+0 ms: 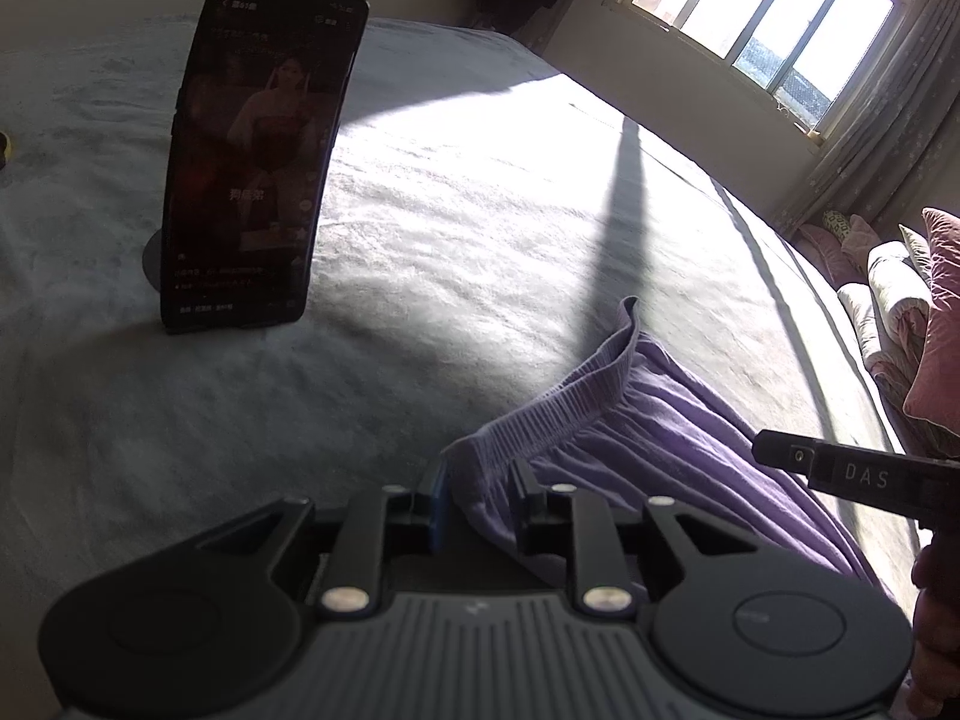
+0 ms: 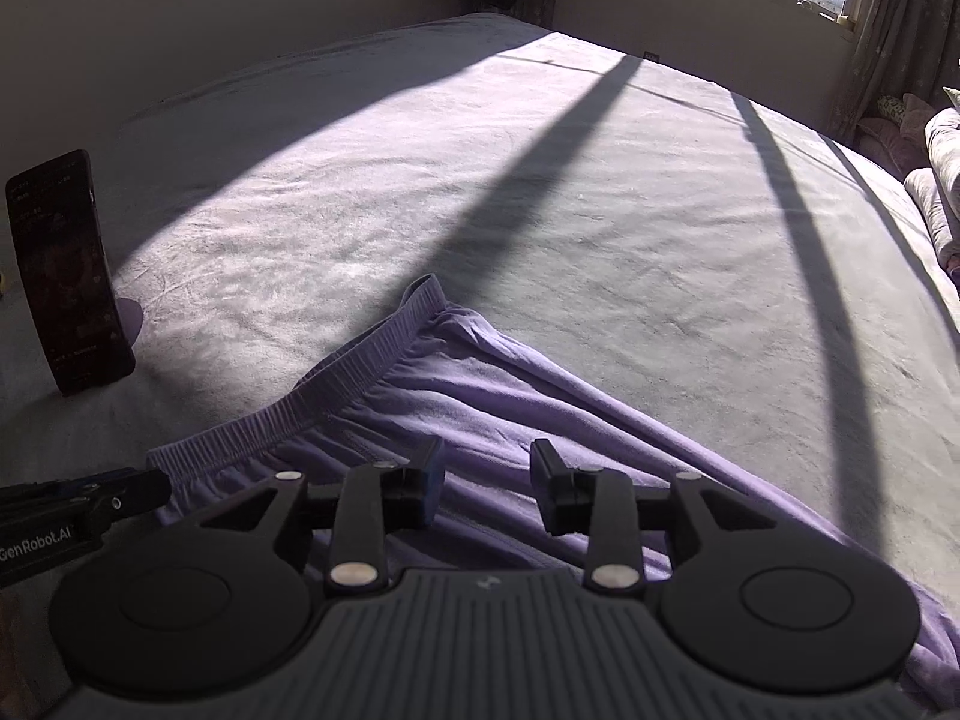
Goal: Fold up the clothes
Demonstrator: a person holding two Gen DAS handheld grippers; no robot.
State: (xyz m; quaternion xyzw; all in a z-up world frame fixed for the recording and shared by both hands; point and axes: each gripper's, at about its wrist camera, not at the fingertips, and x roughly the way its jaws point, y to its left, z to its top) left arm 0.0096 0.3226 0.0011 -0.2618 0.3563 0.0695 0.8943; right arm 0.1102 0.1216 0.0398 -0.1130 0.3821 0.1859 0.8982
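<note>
A pair of purple trousers (image 1: 648, 444) with an elastic waistband (image 2: 300, 402) lies flat on the grey bed (image 1: 450, 228). My left gripper (image 1: 480, 495) has its jaws around the near corner of the waistband, with cloth between them. It also shows at the left edge of the right wrist view (image 2: 144, 489). My right gripper (image 2: 486, 480) is open and hovers just above the trouser cloth (image 2: 480, 396), a little right of the waistband. Its finger shows in the left wrist view (image 1: 840, 471).
A black phone (image 1: 258, 162) stands upright on a stand at the left of the bed, also in the right wrist view (image 2: 66, 276). Pillows and folded bedding (image 1: 900, 300) lie at the right edge. A window (image 1: 762, 24) is behind.
</note>
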